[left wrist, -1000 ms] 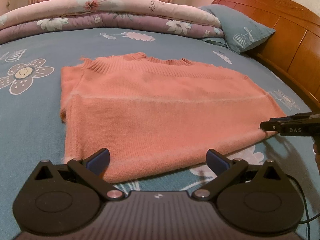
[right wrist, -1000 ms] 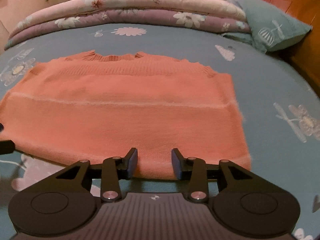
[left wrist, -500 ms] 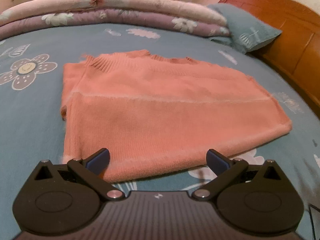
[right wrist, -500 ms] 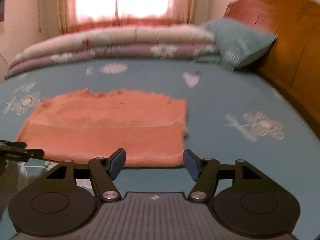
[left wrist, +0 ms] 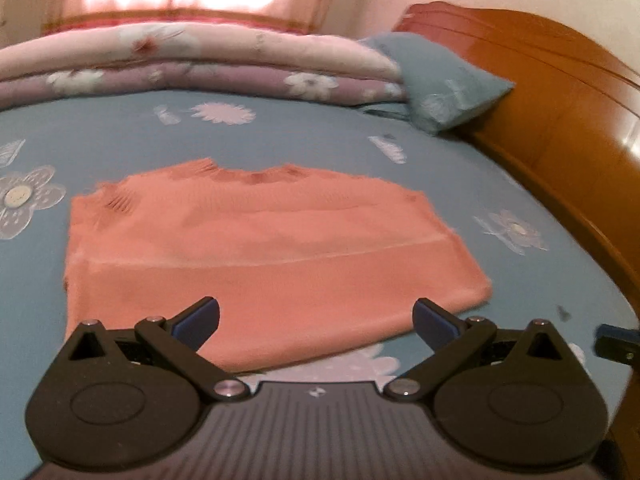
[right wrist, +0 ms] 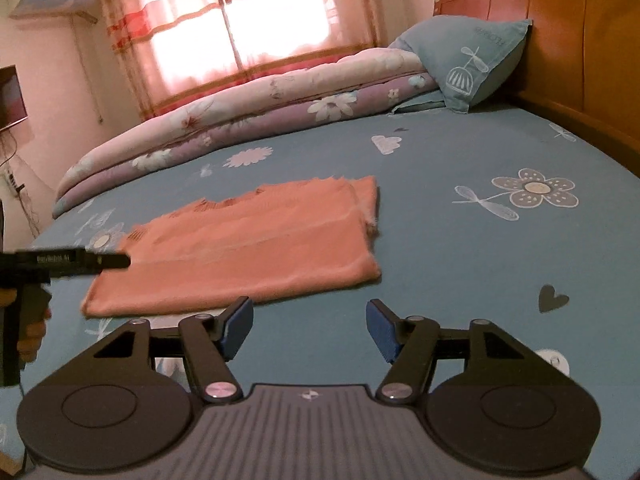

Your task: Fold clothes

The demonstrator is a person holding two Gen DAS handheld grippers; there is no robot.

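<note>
— Where's the sweater (left wrist: 276, 256)?

— Folded flat on the bed (right wrist: 460, 264), a salmon rectangle on the blue flowered sheet, ribbed neck edge toward the rolled quilt (right wrist: 240, 120). Nothing touches it.

— And the left gripper (left wrist: 316, 320)?

— Jaws spread wide, blue pads empty. Its own camera looks over the sweater's near hem, which shows between the fingers, but the pads don't press it. From the right wrist view it reaches in from the left edge, its tip over the sweater's left corner; a hand (right wrist: 34, 328) grips its handle below.

— The right gripper (right wrist: 310, 328)?

— Jaws apart too — nothing between them but bare sheet. It sits off the sweater's near right corner, clear of the cloth. The left view catches just its tip at the right edge.

— Anything else in view?

— A blue pillow (right wrist: 472, 56) leans on the wooden headboard (right wrist: 560, 20), beside the quilt's end, and curtains (right wrist: 240, 28) glow behind.
</note>
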